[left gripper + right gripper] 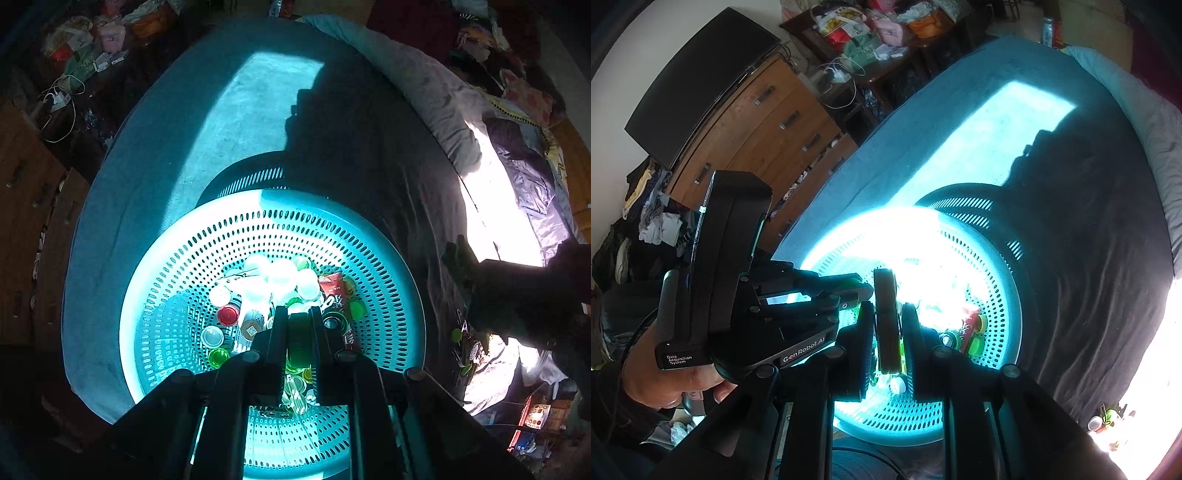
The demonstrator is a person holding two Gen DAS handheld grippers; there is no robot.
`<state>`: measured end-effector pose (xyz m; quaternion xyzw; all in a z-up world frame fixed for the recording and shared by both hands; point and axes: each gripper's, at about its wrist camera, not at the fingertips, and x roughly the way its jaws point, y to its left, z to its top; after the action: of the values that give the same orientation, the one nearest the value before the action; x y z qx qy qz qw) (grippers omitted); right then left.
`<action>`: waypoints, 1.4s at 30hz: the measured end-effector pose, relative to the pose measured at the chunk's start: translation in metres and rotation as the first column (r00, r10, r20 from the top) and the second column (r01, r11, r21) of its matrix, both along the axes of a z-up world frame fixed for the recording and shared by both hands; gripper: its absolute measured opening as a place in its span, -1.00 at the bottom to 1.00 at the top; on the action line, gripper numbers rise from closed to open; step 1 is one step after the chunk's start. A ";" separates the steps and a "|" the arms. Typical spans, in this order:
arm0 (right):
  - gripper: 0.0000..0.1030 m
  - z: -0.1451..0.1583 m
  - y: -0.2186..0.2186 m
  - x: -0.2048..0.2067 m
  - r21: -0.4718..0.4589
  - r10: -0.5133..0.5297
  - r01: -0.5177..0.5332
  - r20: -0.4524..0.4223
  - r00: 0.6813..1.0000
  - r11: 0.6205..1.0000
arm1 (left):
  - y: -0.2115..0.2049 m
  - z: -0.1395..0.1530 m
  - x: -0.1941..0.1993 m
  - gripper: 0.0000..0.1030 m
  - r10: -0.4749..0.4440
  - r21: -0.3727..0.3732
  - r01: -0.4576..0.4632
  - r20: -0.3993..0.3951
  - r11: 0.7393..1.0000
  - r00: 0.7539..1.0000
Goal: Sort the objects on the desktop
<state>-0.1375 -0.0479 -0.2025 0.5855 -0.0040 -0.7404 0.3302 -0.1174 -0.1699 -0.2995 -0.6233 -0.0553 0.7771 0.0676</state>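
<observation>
A teal perforated basket [177,266] [1001,295] holds several bottle caps in white, green and red [227,315], plus a red sachet [334,291]. My left gripper [299,314] hangs over the basket's middle, shut on a green cap [298,343] held edge-on. In the right wrist view a hand [657,376] holds that left gripper [862,290], and green shows between its fingers. My right gripper [887,310] is shut on a dark flat piece [886,332] standing on edge above the basket. I cannot tell what that piece is.
The basket rests on a teal towel [147,166] spread on a bed. A dark perforated basket [255,179] [967,206] sits just behind it. Loose caps [461,350] [1104,421] lie on dark bedding to the right. A wooden dresser [768,122] stands at the left.
</observation>
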 end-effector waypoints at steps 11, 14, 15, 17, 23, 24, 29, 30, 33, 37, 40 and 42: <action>-0.36 -0.003 -0.003 0.001 0.003 -0.002 0.002 -0.002 1.000 1.000 | -0.004 -0.016 0.009 -0.20 0.017 -0.020 -0.017 0.029 1.000 0.999; -0.16 -0.002 -0.001 0.003 0.011 -0.001 0.001 -0.007 1.000 1.000 | -0.004 -0.020 0.010 -0.18 0.023 -0.014 -0.022 0.040 1.000 0.999; -0.11 -0.001 0.001 0.004 0.012 -0.004 0.004 -0.011 1.000 1.000 | -0.004 -0.021 0.011 -0.18 0.027 -0.009 -0.026 0.041 1.000 0.999; 0.08 0.001 0.009 0.005 0.013 -0.017 0.017 -0.019 1.000 1.000 | -0.003 -0.023 0.011 -0.18 0.028 0.001 -0.028 0.043 1.000 0.999; 0.45 -0.012 0.064 0.016 0.024 -0.139 0.138 0.018 0.990 0.990 | 0.011 -0.027 0.016 -0.18 0.011 0.007 -0.011 0.045 1.000 0.999; 0.46 -0.016 0.077 0.020 0.028 -0.160 0.159 0.029 0.987 0.987 | 0.015 -0.027 0.017 -0.18 0.010 0.009 -0.010 0.041 1.000 0.999; 0.47 -0.036 0.148 0.051 0.039 -0.279 0.277 0.066 0.958 0.960 | 0.055 -0.017 0.029 -0.18 -0.051 0.003 0.051 0.012 0.999 0.999; 0.49 -0.040 0.165 0.059 0.042 -0.306 0.303 0.069 0.950 0.952 | 0.066 -0.016 0.032 -0.18 -0.073 0.001 0.073 0.011 0.997 0.997; 0.51 -0.055 0.218 0.083 0.040 -0.388 0.385 0.097 0.917 0.922 | 0.108 -0.012 0.045 -0.18 -0.144 -0.012 0.144 0.014 0.990 0.990; 0.61 -0.073 0.288 0.122 0.026 -0.476 0.476 0.126 0.871 0.879 | 0.163 -0.012 0.068 -0.18 -0.193 -0.011 0.193 0.017 0.981 0.981; 0.66 -0.095 0.341 0.154 0.032 -0.536 0.538 0.146 0.831 0.842 | 0.206 -0.029 0.085 -0.13 -0.243 -0.013 0.243 0.016 0.970 0.970; 0.66 -0.116 0.379 0.172 0.055 -0.574 0.574 0.165 0.802 0.817 | 0.236 -0.051 0.094 -0.13 -0.277 -0.026 0.277 0.012 0.961 0.961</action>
<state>0.0348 0.3308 -0.3186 0.6194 -0.2088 -0.7516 0.0884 -0.0234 0.0657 -0.3507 -0.6289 0.0425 0.7582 0.1668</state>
